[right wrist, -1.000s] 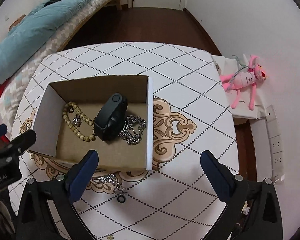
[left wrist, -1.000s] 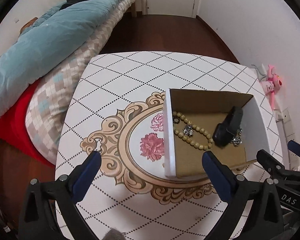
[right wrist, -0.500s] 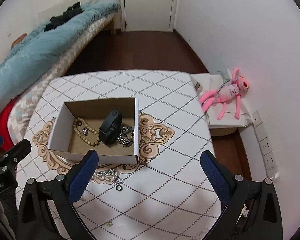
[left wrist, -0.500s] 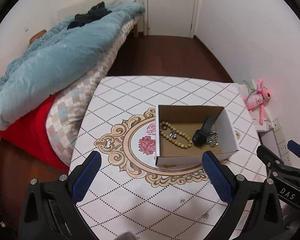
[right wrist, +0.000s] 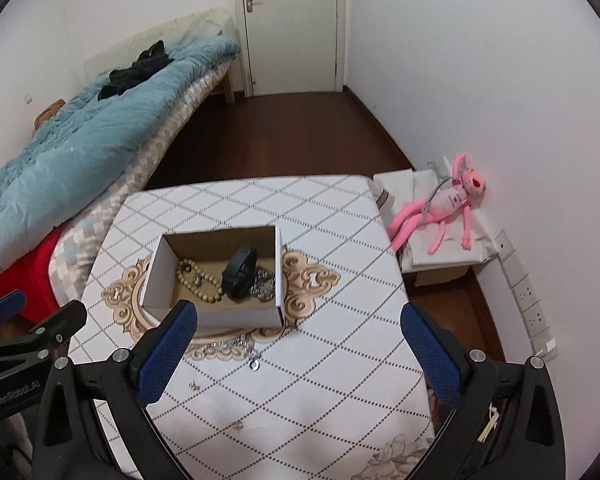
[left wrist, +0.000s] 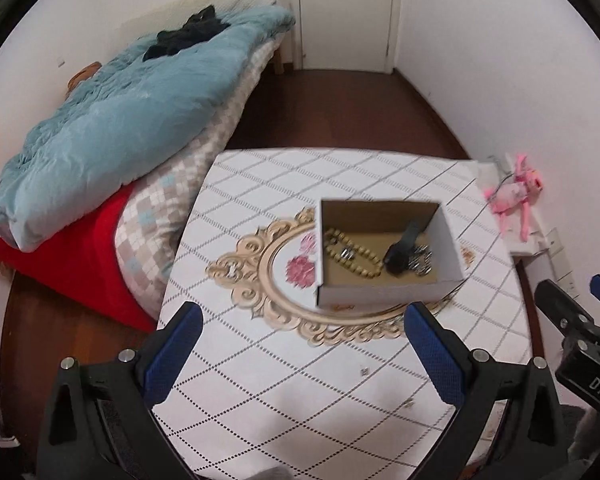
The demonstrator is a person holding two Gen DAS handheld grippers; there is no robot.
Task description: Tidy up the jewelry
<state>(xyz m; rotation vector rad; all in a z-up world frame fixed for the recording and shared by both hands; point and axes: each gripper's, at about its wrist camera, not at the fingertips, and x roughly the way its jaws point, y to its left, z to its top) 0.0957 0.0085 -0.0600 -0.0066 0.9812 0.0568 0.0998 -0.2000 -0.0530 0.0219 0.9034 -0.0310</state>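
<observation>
An open cardboard box [left wrist: 388, 295] [right wrist: 220, 314] sits on the patterned table [left wrist: 268, 384] [right wrist: 340, 360]. Inside lie a beige bead bracelet [left wrist: 352, 258] [right wrist: 192, 280], a black wristband [left wrist: 402, 246] [right wrist: 240, 274] and a silver chain [left wrist: 420, 262] [right wrist: 264, 284]. A second silver chain [right wrist: 230, 344] and a small ring [right wrist: 254, 365] lie on the table in front of the box. My left gripper [left wrist: 300, 356] and right gripper [right wrist: 296, 352] are both open and empty, held above the near table edge, well back from the box.
A bed with a teal duvet [left wrist: 120, 120] [right wrist: 80, 140] stands left of the table. A pink plush toy [left wrist: 514, 196] [right wrist: 444, 204] lies at the right wall. Small bits [right wrist: 236, 424] lie on the near table. A closed door [right wrist: 292, 28] is at the back.
Both grippers have pulled back and up from the box, which now looks smaller and farther. Both stay open and empty. The jewelry in the box has not moved.
</observation>
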